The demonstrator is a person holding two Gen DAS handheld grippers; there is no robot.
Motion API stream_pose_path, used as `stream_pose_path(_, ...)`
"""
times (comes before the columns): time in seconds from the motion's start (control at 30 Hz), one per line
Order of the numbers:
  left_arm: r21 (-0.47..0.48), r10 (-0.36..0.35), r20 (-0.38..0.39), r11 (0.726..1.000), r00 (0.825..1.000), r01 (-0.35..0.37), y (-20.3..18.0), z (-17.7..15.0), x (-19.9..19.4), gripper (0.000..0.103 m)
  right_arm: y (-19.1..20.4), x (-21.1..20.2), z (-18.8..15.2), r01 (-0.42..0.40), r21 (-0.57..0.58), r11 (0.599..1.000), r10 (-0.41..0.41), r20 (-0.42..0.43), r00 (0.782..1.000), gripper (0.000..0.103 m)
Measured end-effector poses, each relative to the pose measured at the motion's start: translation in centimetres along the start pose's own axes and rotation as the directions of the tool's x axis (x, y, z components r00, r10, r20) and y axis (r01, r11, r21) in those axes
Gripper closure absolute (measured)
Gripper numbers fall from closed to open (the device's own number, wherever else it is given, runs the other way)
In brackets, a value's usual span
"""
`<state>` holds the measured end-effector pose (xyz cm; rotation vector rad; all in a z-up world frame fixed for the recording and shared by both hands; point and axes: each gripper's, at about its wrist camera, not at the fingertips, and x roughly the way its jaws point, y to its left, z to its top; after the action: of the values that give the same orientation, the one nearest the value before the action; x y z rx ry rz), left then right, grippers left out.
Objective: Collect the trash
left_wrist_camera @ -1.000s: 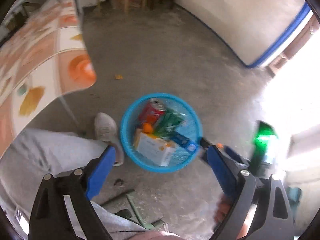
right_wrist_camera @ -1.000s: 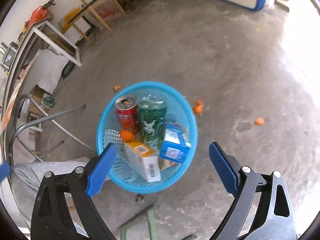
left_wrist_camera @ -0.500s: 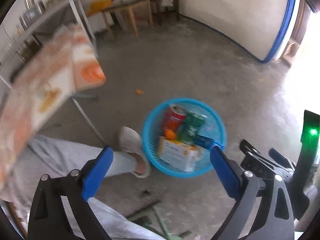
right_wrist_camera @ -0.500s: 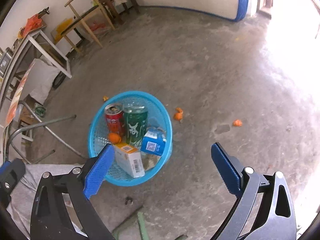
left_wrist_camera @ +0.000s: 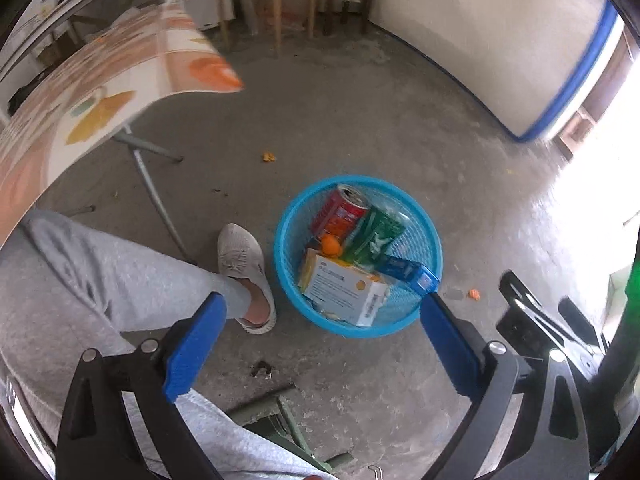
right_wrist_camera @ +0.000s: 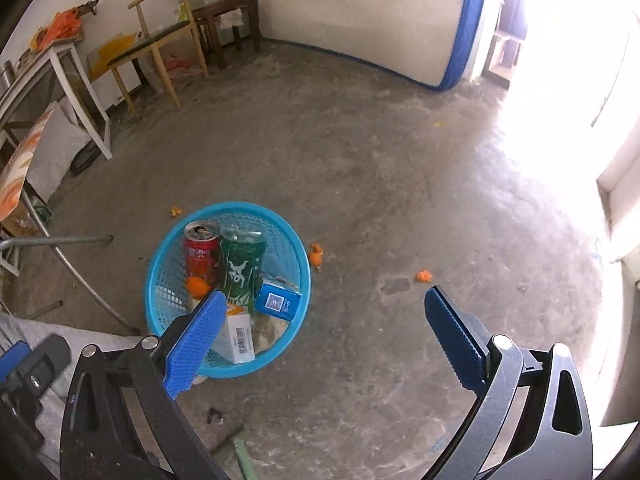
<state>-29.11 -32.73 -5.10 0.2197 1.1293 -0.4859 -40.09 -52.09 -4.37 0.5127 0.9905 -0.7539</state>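
A blue mesh basket [left_wrist_camera: 416,320] is set on the concrete floor [right_wrist_camera: 400,184], near the middle of both views. Inside it are seen a red can [right_wrist_camera: 202,254], a green can [right_wrist_camera: 242,268], a white-and-orange box [left_wrist_camera: 344,288], a small blue carton [right_wrist_camera: 278,302] and an orange piece [right_wrist_camera: 197,285]. The left gripper [left_wrist_camera: 320,328] and the right gripper [right_wrist_camera: 322,320] are both held with fingers wide apart, nothing between them. Orange scraps [right_wrist_camera: 424,276] are scattered to the right of the basket.

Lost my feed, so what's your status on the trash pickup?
Left gripper and right gripper open, empty, above floor. Round blue mesh plastic basket holds cans, cartons. Orange peel scraps on concrete floor. Nothing in the way.
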Motion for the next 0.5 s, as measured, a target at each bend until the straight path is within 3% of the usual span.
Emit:
stream_pose_path(0.13, -0.063, 0.017, 0.037, 0.998, 0.999, -0.015, 1.5, 0.4, -1.4, 0.008, 0.4, -1.4, 0.5, -0.014, 0.019, 1.0, 0.014, 0.027, 1.0, 0.008)
stream_pose_path(0.27, -0.143, 0.042, 0.165, 0.99, 0.985, -0.018, 3.6, 0.4, -5.6, 0.008, 1.4, -3.5, 0.8, -0.046, 0.006, 0.999, 0.045, 0.075, 0.996, 0.008)
stream_pose_path(0.33, -0.18, 0.051, 0.213, 0.984, 0.976, -0.012, 4.6, 0.2, -7.1, 0.008, 2.1, -5.4, 1.0, -0.059, -0.02, 0.998, 0.061, 0.14, 0.988, 0.008)
stream_pose_path(0.5, -0.18, 0.099, 0.275, 0.982, 0.956, -0.05, 4.4, 0.1, -8.8, 0.007, 4.3, -8.0, 0.8, 0.029, -0.108, 0.994, 0.002, 0.277, 0.961, 0.008)
